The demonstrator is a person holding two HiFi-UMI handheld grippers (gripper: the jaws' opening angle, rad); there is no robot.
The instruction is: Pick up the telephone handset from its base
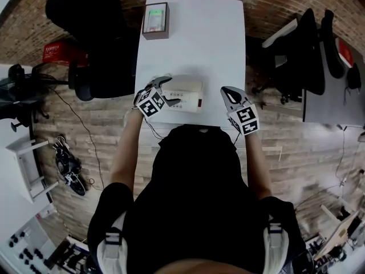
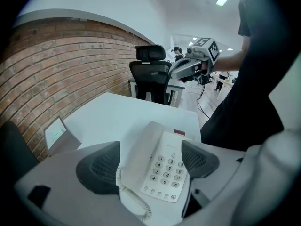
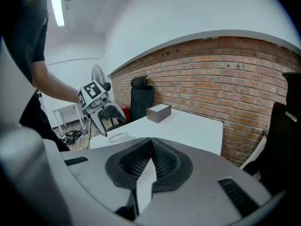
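Cream handset (image 2: 140, 149) is lying on its base (image 2: 167, 172), long axis running straight ahead between your left gripper's (image 2: 149, 160) wide-open jaws, while your right gripper (image 3: 150, 161), jaws pressed together on nothing, is hovering well aside.

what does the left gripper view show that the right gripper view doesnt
Only the left gripper view: the keypad and coiled cord, framed by the left gripper's open claw. Only the right gripper view: the right gripper's shut, empty claw up close, and a fan. Both: the telephone, white table, small box, brick wall.
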